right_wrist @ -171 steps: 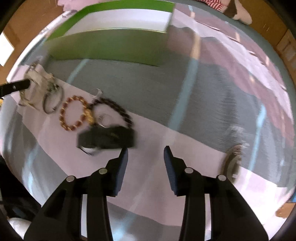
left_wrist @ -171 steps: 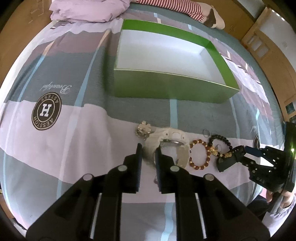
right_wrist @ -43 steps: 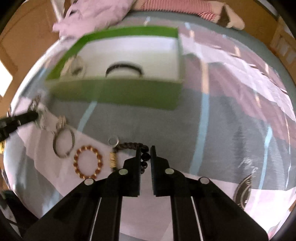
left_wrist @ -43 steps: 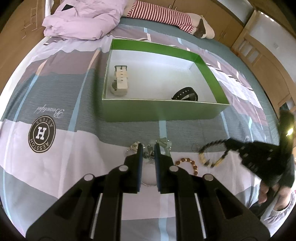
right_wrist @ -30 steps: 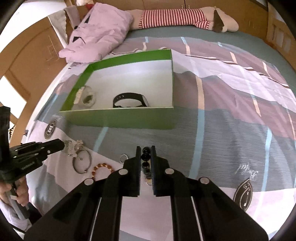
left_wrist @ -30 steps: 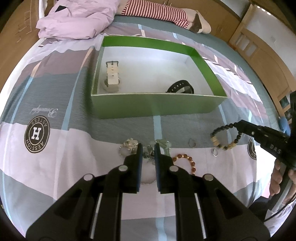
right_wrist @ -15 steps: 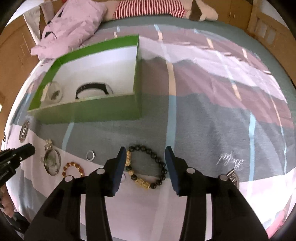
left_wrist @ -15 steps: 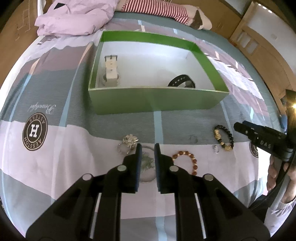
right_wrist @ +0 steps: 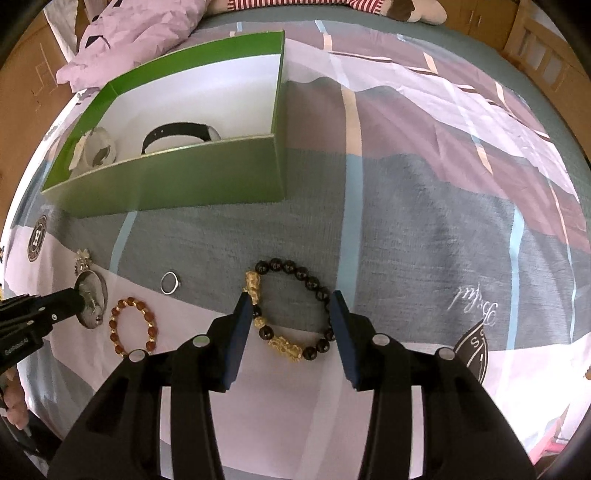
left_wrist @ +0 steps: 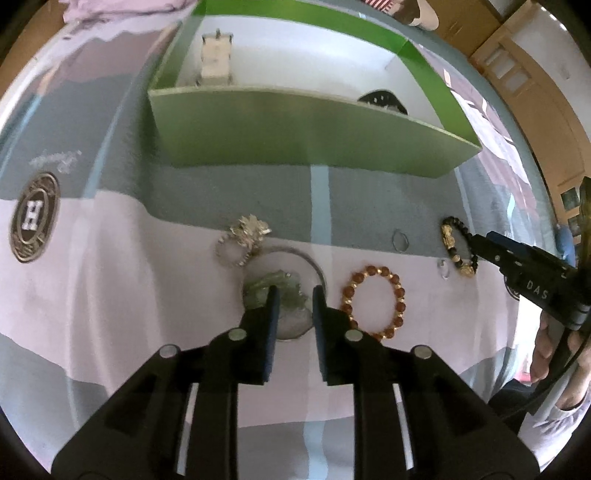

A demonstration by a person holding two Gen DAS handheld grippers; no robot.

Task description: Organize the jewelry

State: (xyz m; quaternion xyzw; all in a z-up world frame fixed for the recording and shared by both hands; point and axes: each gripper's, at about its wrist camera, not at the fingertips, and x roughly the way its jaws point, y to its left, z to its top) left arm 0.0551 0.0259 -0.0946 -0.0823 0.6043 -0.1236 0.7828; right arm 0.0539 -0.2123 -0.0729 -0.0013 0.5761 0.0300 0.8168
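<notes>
A black bead bracelet with gold charms (right_wrist: 312,282) lies flat on the bedsheet. My right gripper (right_wrist: 288,299) stands open just over it, one finger on each side, touching nothing. My left gripper (left_wrist: 294,293) is low over a silver pendant piece (left_wrist: 264,286) that rests inside a silver bangle (left_wrist: 317,266). Its fingers are a narrow gap apart around the piece. A brown bead bracelet (left_wrist: 373,268), a silver charm bracelet (left_wrist: 243,240) and a small ring (left_wrist: 394,238) lie nearby. The green box (left_wrist: 314,140) holds a white watch (left_wrist: 216,55) and a black watch (right_wrist: 177,133).
The box sits on a striped bedsheet, beyond the loose jewelry. A pink duvet (right_wrist: 147,33) and a striped plush (right_wrist: 295,3) lie at the far end of the bed. Wooden furniture (left_wrist: 535,92) stands to the right. A hand (left_wrist: 546,354) holds the right gripper's handle.
The right gripper carried the black bead bracelet up, set it on the sheet and opened. The left gripper lowered the silver pendant piece into the bangle and its fingers parted slightly.
</notes>
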